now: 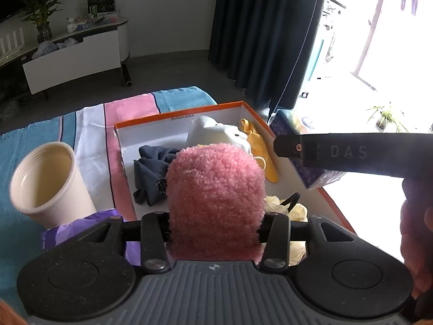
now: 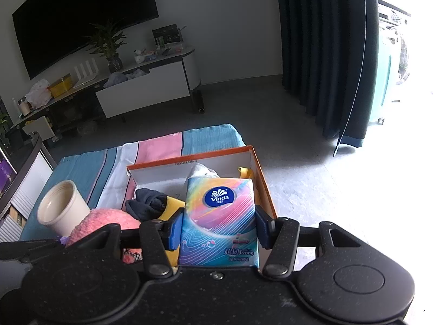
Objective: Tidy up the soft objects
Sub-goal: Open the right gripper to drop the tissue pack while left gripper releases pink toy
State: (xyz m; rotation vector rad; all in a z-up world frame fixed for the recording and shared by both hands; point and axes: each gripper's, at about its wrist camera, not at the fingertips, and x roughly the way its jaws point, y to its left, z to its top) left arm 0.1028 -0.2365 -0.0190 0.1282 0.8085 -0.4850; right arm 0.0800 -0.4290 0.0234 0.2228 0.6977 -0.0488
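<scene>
I'm working over a striped blanket [image 1: 89, 119] spread as the work surface, and on it sits the orange-rimmed box [image 1: 189, 108], open at the top, which I read as the collecting place for the soft things. It already holds a white plush lump [image 1: 213, 132] at the far side, a yellow ribbon-like cloth [image 1: 259, 146] along the right wall, a dark blue garment [image 1: 151, 170] bunched near the left wall, and something pale and crinkled with a dark loop [image 1: 284, 205] at the near right corner.

Left of the box, on the blanket, stands a cream cup [image 1: 46, 181], tilted in this lens and apart from the box; I'd leave it, since it isn't soft.

My right gripper [image 2: 217, 230] has its blue pads pressed on both sides of the tissue pack [image 2: 219, 216], carried upright above the box's near right part, so I judge it's poised for setting down inside.

My left gripper [image 1: 215, 233] is closed to a middling width on the pink fluffy piece [image 1: 213, 189], whose pile bulges out past the fingers; it hangs above the near edge of the box, over the blue garment. The soft pile should compress, so I'd release it low to keep it from rolling out.
</scene>
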